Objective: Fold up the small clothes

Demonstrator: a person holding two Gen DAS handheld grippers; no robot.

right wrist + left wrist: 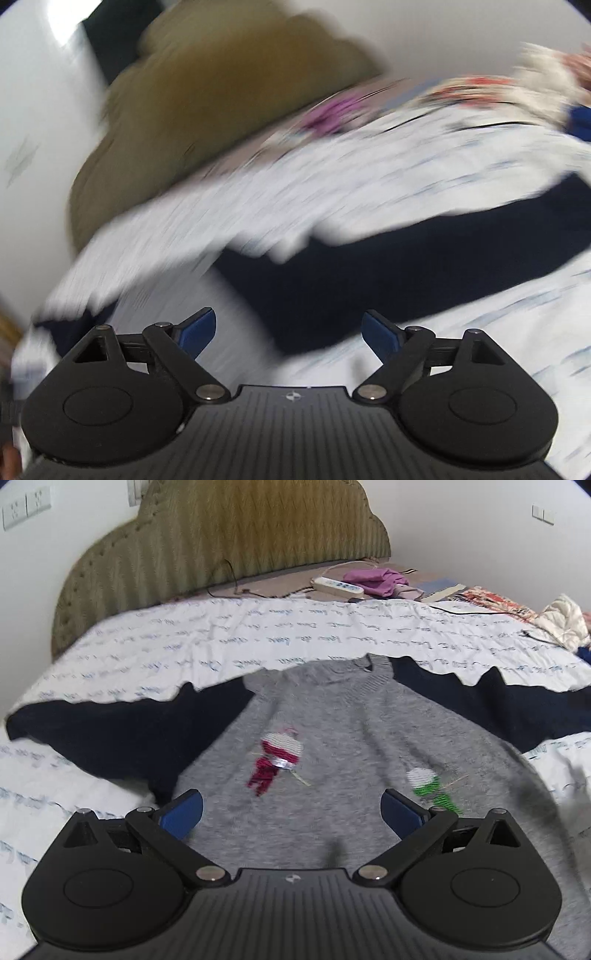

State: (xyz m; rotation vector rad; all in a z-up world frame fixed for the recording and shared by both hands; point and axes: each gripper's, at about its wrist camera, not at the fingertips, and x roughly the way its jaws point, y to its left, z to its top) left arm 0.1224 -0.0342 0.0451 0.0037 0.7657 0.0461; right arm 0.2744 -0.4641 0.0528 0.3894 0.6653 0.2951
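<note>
A small grey knit sweater (332,720) with navy sleeves lies spread flat on the bed, neck toward the headboard. It has a red figure (275,758) and a green figure (430,784) stitched on the front. My left gripper (291,810) is open and empty, hovering over the sweater's lower front. My right gripper (288,330) is open and empty above a navy sleeve (406,266); this view is heavily blurred.
The bed has a white sheet (258,635) with blue script and an olive headboard (207,550). At the far side lie a white power strip (338,585), a purple garment (376,579), cables and other fabrics (561,622).
</note>
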